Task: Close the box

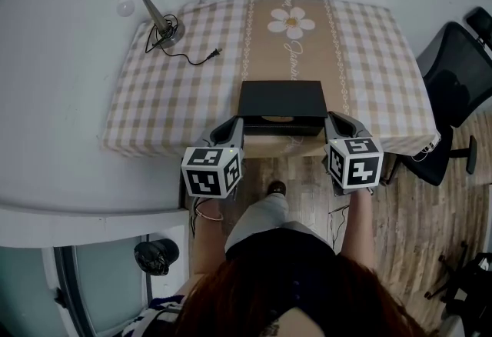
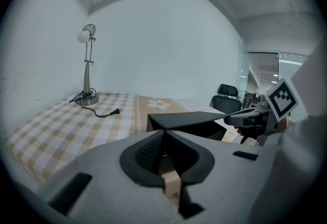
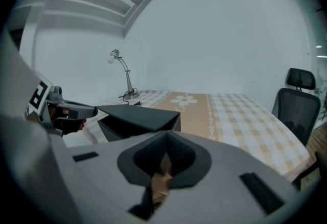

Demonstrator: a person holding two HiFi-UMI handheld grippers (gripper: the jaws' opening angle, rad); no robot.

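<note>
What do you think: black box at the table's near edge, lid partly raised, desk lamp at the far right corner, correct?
Not the lamp's corner: the head view shows the desk lamp at the far left corner. The black box does sit at the near edge of the table, lid partly raised.

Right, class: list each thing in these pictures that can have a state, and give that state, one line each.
Box: not closed, lid raised at the front with a gap beneath.
Lamp: standing on its base, bulb looks unlit.
Plug: loose on the tablecloth, not plugged in.
Left gripper: jaws together, holding nothing.
Right gripper: jaws together, holding nothing.
Office chair: empty.
</note>
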